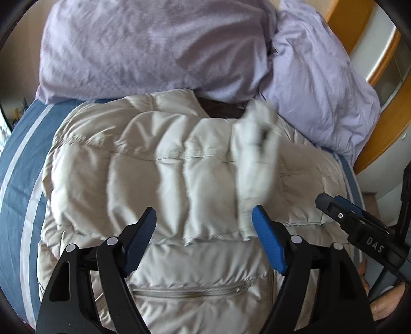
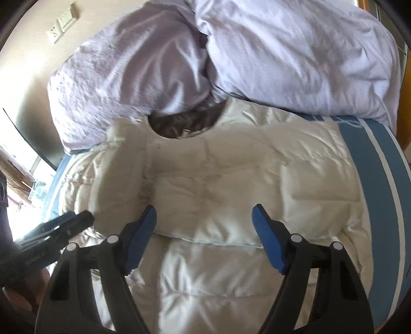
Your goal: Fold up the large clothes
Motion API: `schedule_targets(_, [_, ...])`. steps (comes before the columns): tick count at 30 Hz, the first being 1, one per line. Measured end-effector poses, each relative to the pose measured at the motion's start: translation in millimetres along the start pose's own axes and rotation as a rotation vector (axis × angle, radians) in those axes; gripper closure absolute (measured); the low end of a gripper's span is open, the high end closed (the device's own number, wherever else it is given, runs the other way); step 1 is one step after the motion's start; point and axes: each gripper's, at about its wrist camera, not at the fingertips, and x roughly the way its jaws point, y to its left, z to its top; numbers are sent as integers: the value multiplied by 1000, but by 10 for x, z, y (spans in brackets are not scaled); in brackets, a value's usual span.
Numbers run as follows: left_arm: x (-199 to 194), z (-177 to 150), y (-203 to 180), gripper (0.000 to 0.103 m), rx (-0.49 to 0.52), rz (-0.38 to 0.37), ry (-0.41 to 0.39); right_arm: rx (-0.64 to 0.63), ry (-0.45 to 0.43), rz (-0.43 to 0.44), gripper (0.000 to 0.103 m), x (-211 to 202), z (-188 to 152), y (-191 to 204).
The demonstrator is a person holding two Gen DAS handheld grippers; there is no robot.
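- Lying flat on the blue-and-white striped bedsheet (image 1: 18, 164): a pale puffy jacket (image 1: 159, 179), collar end against the heaped lilac duvet (image 1: 143, 46).
- left gripper (image 1: 204, 223): jaws wide apart above the jacket, nothing between the blue pads, no contact I can see.
- right gripper (image 2: 204, 223): same, jaws spread, empty, hovering over the jacket's middle.
- Left view only: a zip pocket (image 1: 190, 290) low on the jacket near the camera; a folded-over sleeve (image 1: 257, 154), blurred, lying across the quilted panels; a wooden frame (image 1: 380, 77) at the right edge.
- Left view also catches the right gripper from the side at far right, with part of a hand (image 1: 385, 305) below it.
- Right view only: the dark lining (image 2: 185, 123) inside the collar opening seen clearly, and wall sockets (image 2: 61, 23) top left on a beige wall.
- Right view shows the left gripper at lower left, blurred; can't read its jaws from there.
- Writing: "DAS" in white letters on the right gripper's black body in the left view. Lettering on the other gripper in the right view is too blurred to read.
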Motion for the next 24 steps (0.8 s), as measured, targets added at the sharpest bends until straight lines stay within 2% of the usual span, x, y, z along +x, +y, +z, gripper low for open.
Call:
schedule_targets(2, [-37, -16, 103, 25, -19, 22, -3, -7, -3, 9, 27, -8, 3, 59])
schedule_targets(5, [-59, -53, 234, 25, -35, 62, -2, -21, -3, 24, 35, 4, 5, 156])
schedule_targets(10, [-44, -105, 334, 25, -9, 152, -6, -51, 33, 53, 60, 117, -20, 330])
schedule_targets(13, [-3, -99, 354, 25, 22, 206, -7, -70, 40, 63, 70, 171, -39, 416])
schedule_targets(19, [130, 5, 385, 25, 69, 271, -10, -131, 48, 47, 77, 327, -68, 574])
schedule_targets(22, [229, 52, 392, 25, 86, 300, -1, -140, 85, 0, 78, 504, -117, 544])
schedule_targets(24, [307, 65, 412, 25, 84, 309, 14, -111, 115, 1, 79, 607, -145, 477])
